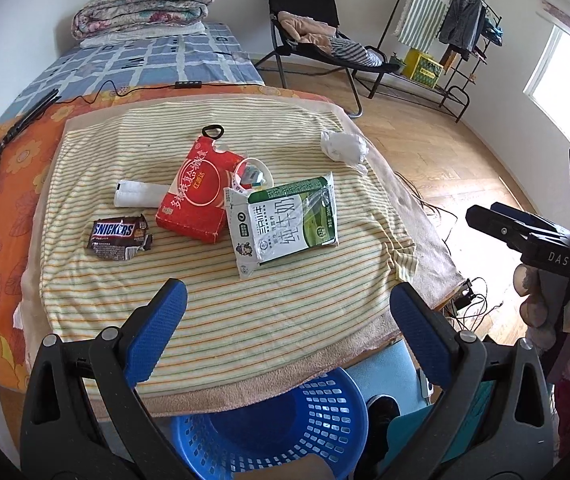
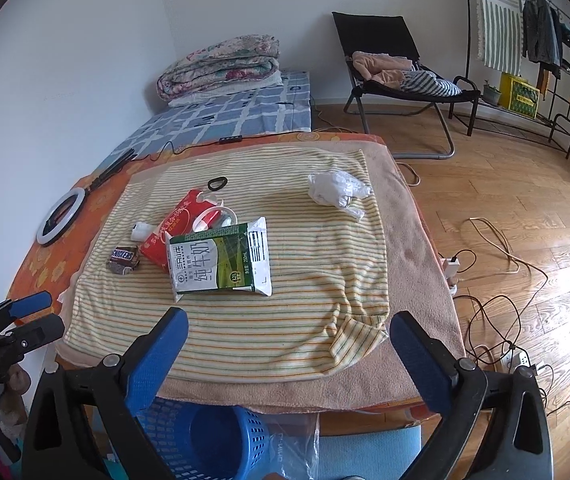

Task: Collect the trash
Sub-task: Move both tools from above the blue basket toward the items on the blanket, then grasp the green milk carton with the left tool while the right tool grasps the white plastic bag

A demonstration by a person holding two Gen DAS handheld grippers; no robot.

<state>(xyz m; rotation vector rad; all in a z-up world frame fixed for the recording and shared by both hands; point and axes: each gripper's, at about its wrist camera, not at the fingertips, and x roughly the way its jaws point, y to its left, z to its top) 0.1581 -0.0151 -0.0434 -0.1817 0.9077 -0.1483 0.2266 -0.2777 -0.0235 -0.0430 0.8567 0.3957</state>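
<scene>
Both the left gripper (image 1: 288,312) and the right gripper (image 2: 288,342) stand spread wide and empty above the near edge of the desk (image 2: 417,248). The trash lies mid-desk: milk carton (image 2: 221,258), red packet (image 1: 197,196), Snickers wrapper (image 1: 119,236), crumpled tissue (image 2: 335,188). The blue basket (image 1: 285,428) sits below the edge. Risks: the flat carton may slide on the loose striped cloth (image 2: 285,320); pads may pinch the cloth instead; overlapping items may drag together; a release may miss the basket.

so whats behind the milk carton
A roll of tape pokes up behind the milk carton, with the red pack beside it. The tape's lower part is hidden by the carton.
</scene>
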